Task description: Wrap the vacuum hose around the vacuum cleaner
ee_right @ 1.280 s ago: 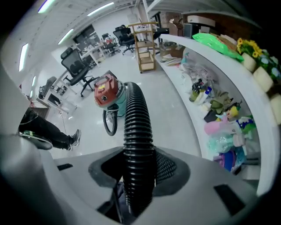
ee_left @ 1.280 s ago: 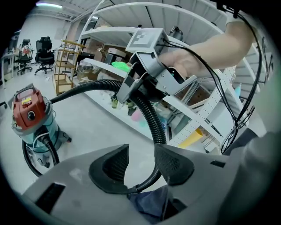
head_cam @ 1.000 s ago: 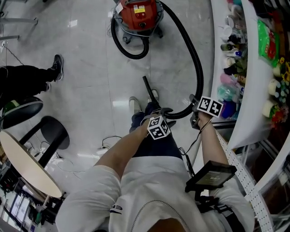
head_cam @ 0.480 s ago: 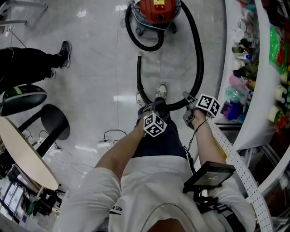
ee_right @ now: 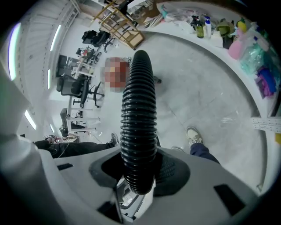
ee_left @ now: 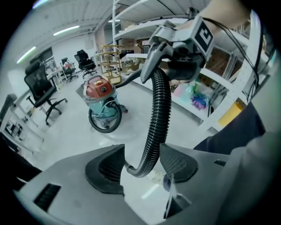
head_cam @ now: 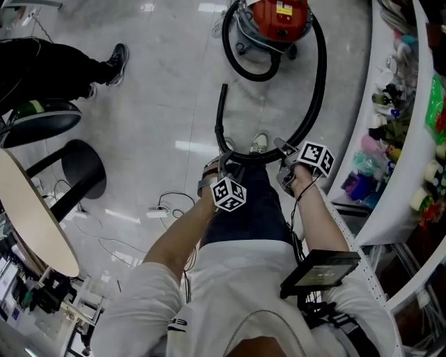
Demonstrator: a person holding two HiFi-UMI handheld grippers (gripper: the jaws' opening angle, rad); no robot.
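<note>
The red vacuum cleaner [head_cam: 279,17] stands on the floor ahead, seen with a teal tank [ee_left: 102,99] in the left gripper view. Its black ribbed hose [head_cam: 317,90] curves down from the vacuum's right side to my right gripper [head_cam: 284,157], which is shut on it [ee_right: 140,169]. From there the hose runs left between the jaws of my left gripper [head_cam: 226,164]. These jaws stand open [ee_left: 142,165], with a gap beside the hose [ee_left: 156,127]. The hose's free end [head_cam: 223,97] rises toward the vacuum. A second loop [head_cam: 251,70] lies at the vacuum's base.
White shelves [head_cam: 411,139] with bottles and packets run along the right. A person's black trouser leg and shoe [head_cam: 115,59] are at the top left, with a black stool [head_cam: 83,178] and a round table [head_cam: 31,216] below. Cables [head_cam: 164,209] lie on the floor.
The vacuum has shifted right and closer in the head view. The hose's free end has swung up and now curves longer to the left of the grippers. Both grippers stay at the hose.
</note>
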